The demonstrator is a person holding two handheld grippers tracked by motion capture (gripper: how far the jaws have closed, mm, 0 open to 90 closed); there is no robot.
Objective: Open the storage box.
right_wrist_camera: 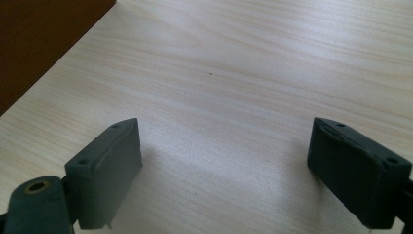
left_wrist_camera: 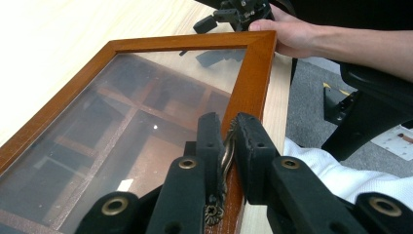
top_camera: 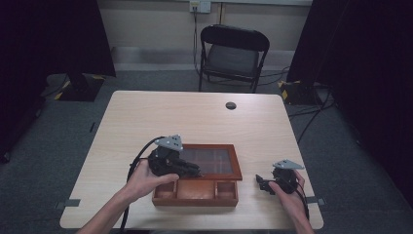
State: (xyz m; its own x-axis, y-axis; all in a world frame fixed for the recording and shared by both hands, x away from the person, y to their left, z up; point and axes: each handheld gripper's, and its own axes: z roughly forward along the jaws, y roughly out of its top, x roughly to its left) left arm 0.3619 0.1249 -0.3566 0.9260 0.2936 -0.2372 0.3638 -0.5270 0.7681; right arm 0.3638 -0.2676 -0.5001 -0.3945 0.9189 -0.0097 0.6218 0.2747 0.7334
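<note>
Wooden box (top_camera: 196, 187) near the front edge of the tabletop (top_camera: 146, 117), glass lid (left_wrist_camera: 122, 122) raised. Left hand-held gripper (left_wrist_camera: 228, 146) clamped on what looks like a small metal handle (left_wrist_camera: 225, 161) at the lid's frame. Right hand-held gripper (right_wrist_camera: 224, 170) wide apart over bare wood, holding nothing.

The wooden box (right_wrist_camera: 34, 44) is being cropped at the upper left; its brass handle (left_wrist_camera: 225, 156) is being largely hidden between the tongs (left_wrist_camera: 229, 141).
</note>
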